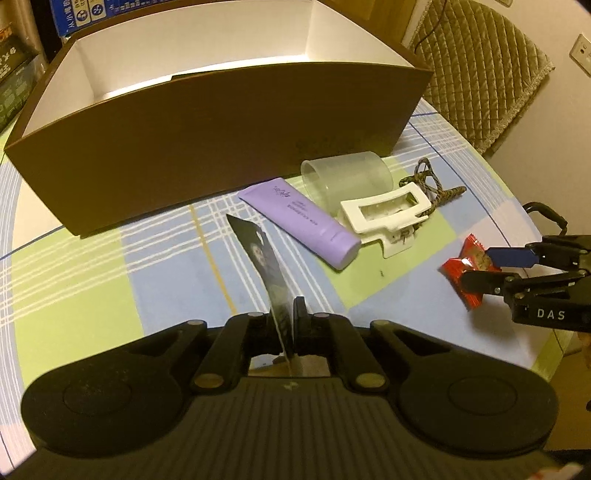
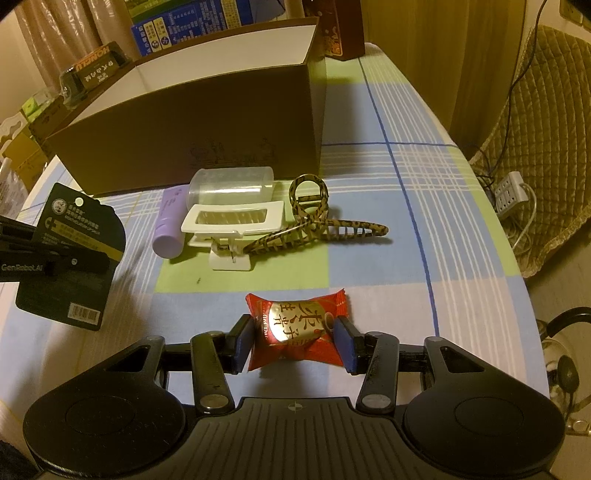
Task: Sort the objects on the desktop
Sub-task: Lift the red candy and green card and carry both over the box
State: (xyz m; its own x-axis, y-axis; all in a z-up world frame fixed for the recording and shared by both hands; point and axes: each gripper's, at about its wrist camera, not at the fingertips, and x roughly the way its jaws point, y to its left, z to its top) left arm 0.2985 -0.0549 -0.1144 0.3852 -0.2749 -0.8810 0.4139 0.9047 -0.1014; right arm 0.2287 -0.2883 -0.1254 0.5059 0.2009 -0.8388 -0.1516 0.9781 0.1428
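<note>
My left gripper [image 1: 286,317] is shut on a thin black packaging card [image 1: 266,273], which stands edge-on above the checked tablecloth; the same card [image 2: 74,258] shows its printed back at the left of the right wrist view. My right gripper [image 2: 295,345] has its blue pads against both sides of a red candy packet [image 2: 299,332], also seen at the table's right [image 1: 467,273]. Beside the open brown box [image 1: 221,147] lie a purple tube [image 1: 299,218], a clear cup [image 1: 347,177] on its side, a white hair claw [image 1: 384,214] and a leopard-print hair claw [image 2: 314,221].
The box's white inside [image 1: 184,55] shows nothing in it. Printed cartons [image 2: 184,26] stand behind it. A quilted chair [image 1: 480,74] is past the table's far right edge, with a power strip [image 2: 511,192] and cables on the floor below.
</note>
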